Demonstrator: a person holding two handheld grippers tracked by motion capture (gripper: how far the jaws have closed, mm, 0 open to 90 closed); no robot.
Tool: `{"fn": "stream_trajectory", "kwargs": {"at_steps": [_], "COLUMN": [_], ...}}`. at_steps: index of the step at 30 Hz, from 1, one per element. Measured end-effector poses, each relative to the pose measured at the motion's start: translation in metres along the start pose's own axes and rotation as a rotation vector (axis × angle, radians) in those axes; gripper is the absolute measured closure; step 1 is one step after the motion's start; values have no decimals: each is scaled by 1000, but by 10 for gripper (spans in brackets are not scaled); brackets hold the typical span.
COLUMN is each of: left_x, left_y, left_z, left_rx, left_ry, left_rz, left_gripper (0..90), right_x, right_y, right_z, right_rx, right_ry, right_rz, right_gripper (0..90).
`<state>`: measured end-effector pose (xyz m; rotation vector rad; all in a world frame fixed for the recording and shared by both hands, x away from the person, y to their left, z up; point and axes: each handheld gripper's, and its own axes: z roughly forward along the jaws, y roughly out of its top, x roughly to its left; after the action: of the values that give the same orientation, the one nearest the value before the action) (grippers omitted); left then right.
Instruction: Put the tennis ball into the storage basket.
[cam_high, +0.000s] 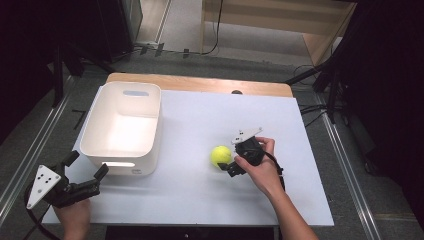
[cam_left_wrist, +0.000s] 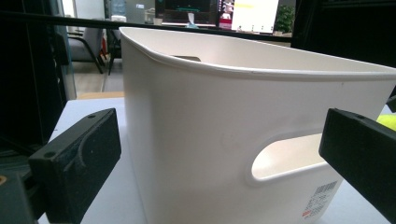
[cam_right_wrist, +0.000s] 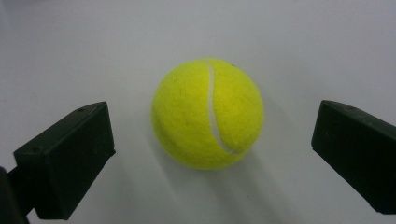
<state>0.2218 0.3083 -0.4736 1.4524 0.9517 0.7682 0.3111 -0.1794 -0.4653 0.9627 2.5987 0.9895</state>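
Note:
A yellow tennis ball lies on the white tabletop, right of centre. My right gripper is open right beside it, jaws reaching toward it from the right. In the right gripper view the ball sits between the two spread jaws, touching neither. A white plastic bin with cut-out handles stands at the left. My left gripper is open at the front left corner, just short of the bin's near wall. In the left gripper view the bin looms close between the spread jaws.
A wooden strip runs along the table's far edge. Metal rails flank the table on both sides, with cables on the floor at the right. Bare white surface stretches between the bin and the ball and behind them.

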Motion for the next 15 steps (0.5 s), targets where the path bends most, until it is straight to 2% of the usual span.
{"fn": "stream_trajectory", "kwargs": {"at_steps": [7, 15], "left_x": [0, 0], "left_y": [0, 0], "left_z": [0, 0], "left_rx": [1, 2], "left_ry": [1, 1], "left_rz": [0, 0], "left_gripper": [0, 0], "right_x": [1, 2], "right_y": [2, 3], "right_z": [5, 12], "right_rx": [2, 31], "right_ry": [-7, 2], "right_rz": [1, 6], "right_gripper": [0, 0]}}
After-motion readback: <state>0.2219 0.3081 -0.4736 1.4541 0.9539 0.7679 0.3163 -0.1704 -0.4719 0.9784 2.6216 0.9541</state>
